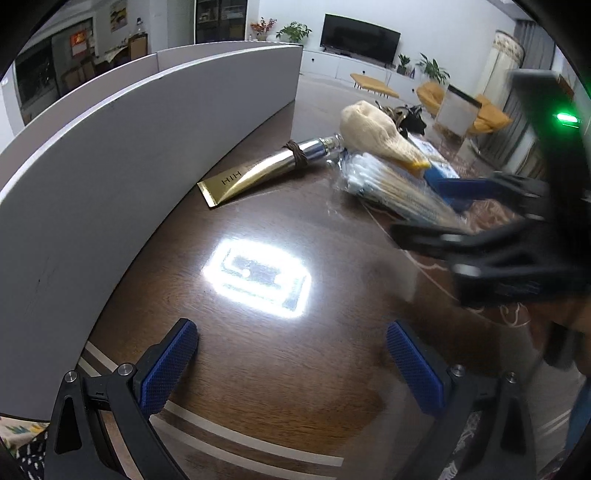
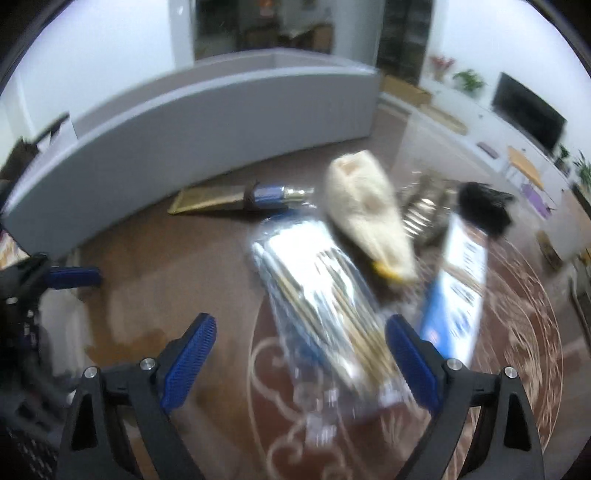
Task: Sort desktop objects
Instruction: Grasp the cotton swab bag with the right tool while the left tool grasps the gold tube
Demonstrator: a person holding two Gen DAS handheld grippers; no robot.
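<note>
Left gripper (image 1: 291,365), seen from its own wrist camera, stands with its two blue-padded fingers (image 1: 173,365) spread wide over bare tabletop, holding nothing. Right gripper (image 2: 301,363), likewise wide open and empty, hangs over the near end of a clear bag of cotton swabs (image 2: 325,306); whether its pads touch the bag cannot be told, as this view is motion-blurred.

Surface: a dark brown glossy wooden table (image 1: 258,387) carrying a pale swirl pattern on the right gripper's side and a bright rectangular reflection of a lamp (image 1: 258,277). A low grey-white partition (image 1: 122,147) curves along the far left edge of the table.

Objects, counted: one gold and silver tube (image 1: 258,170) with a dark band wound around its middle, lying just beside the partition; one bag of cotton swabs (image 1: 388,184) to its right; one cream knitted item (image 1: 373,129) with a yellow edge, resting across the bag's far end; one blue and white flat pack (image 2: 458,280) to the right of the bag; one black item (image 2: 484,206) beyond the pack, too blurred to name; some metallic items (image 2: 421,214) between the knitted item and the black one, their number unclear.

Room: white walls, one dark television (image 1: 360,37) on a white low cabinet, several potted plants (image 1: 293,31), and yellow seating (image 1: 373,85).
</note>
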